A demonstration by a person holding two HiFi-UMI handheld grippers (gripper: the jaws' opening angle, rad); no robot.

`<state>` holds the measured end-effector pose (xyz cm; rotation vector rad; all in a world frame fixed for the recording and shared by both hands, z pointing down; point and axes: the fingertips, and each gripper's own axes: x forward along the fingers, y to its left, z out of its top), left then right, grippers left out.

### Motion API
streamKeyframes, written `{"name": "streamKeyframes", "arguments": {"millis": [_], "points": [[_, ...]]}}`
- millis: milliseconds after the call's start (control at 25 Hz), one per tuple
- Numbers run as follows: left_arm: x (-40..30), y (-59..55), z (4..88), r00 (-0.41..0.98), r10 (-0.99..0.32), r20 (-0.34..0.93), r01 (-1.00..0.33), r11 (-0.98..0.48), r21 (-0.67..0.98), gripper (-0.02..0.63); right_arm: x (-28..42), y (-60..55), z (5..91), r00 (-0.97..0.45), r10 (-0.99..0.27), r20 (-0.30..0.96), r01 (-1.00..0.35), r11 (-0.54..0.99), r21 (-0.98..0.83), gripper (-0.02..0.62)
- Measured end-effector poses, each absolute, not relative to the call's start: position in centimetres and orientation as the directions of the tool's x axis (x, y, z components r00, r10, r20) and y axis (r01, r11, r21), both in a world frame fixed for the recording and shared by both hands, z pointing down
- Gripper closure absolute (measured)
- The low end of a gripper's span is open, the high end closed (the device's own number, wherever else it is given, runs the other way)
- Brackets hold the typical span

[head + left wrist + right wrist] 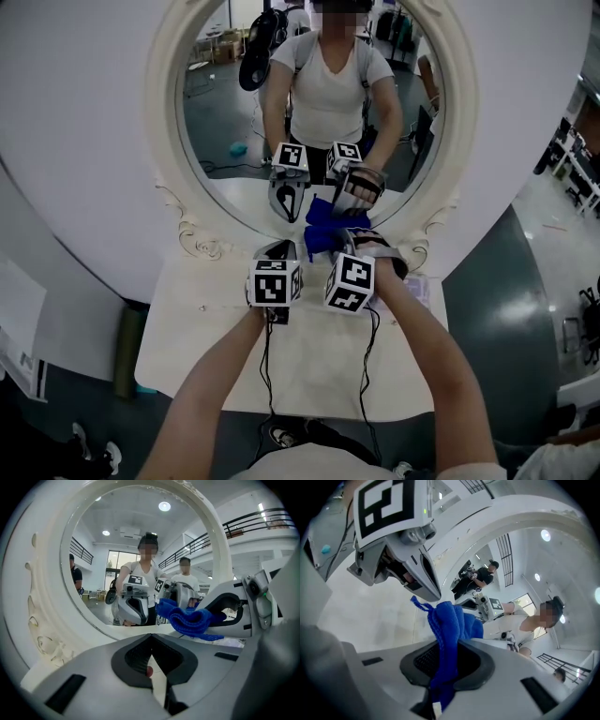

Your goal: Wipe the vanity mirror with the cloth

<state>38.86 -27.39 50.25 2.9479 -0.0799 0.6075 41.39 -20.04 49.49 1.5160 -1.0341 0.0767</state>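
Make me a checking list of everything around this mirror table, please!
Surface: white vanity table, pale top.
Job's things: oval vanity mirror in a carved white frame; blue cloth bunched by the lower edge of the glass, contact unclear.
Clutter: one small pale thing by the right arm, too blurred to name.
Grippers: left gripper shut, nothing in it; right gripper shut on the blue cloth.
Cables: black cables trail from the grippers across the table towards the person.
Surroundings: dark floor; a dark roll beside the table's left; people reflected in the mirror.
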Motion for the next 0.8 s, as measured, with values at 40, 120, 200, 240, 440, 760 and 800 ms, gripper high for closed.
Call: {"name": "streamKeyframes", "arguments": {"millis": [40, 120, 200, 240, 440, 760, 800], "points": [[38.7, -27.5, 49.8, 0.923, -0.024, 0.385, -0.08, -0.988, 0.131, 0.603, 41.1, -20.1, 48.9, 0.592, -0.572, 0.567, -0.636, 0.101, 0.765, 0.523], [38.3, -27.5, 48.5, 0.937, -0.021, 0.35, -0.078, -0.986, 0.149, 0.603, 40.4, -20.2, 46.8, 0.585, -0.638, 0.501, -0.654, -0.006, 0.756, 0.523], [37.7, -27.4, 47.0, 0.951, -0.024, 0.308, -0.074, -0.986, 0.151, 0.603, 39.4, -20.1, 44.2, 0.581, -0.702, 0.411, -0.677, -0.138, 0.723, 0.523], [37.3, -27.4, 46.3, 0.957, -0.028, 0.289, -0.075, -0.985, 0.153, 0.603, 38.8, -20.0, 42.9, 0.579, -0.73, 0.363, -0.694, -0.208, 0.69, 0.523], [33.5, -27.4, 44.3, 0.974, -0.094, 0.206, -0.133, -0.975, 0.181, 0.602, 35.5, -17.5, 40.4, 0.585, -0.795, 0.162, -0.791, -0.515, 0.33, 0.523], [26.1, -27.2, 46.4, 0.976, -0.142, 0.163, -0.167, -0.975, 0.147, 0.603, 32.8, -11.5, 46.5, 0.729, -0.68, 0.084, -0.675, -0.733, -0.079, 0.523], [25.5, -27.1, 46.6, 0.977, -0.138, 0.162, -0.162, -0.976, 0.146, 0.603, 32.6, -10.9, 46.9, 0.744, -0.662, 0.091, -0.654, -0.749, -0.106, 0.523]]}}
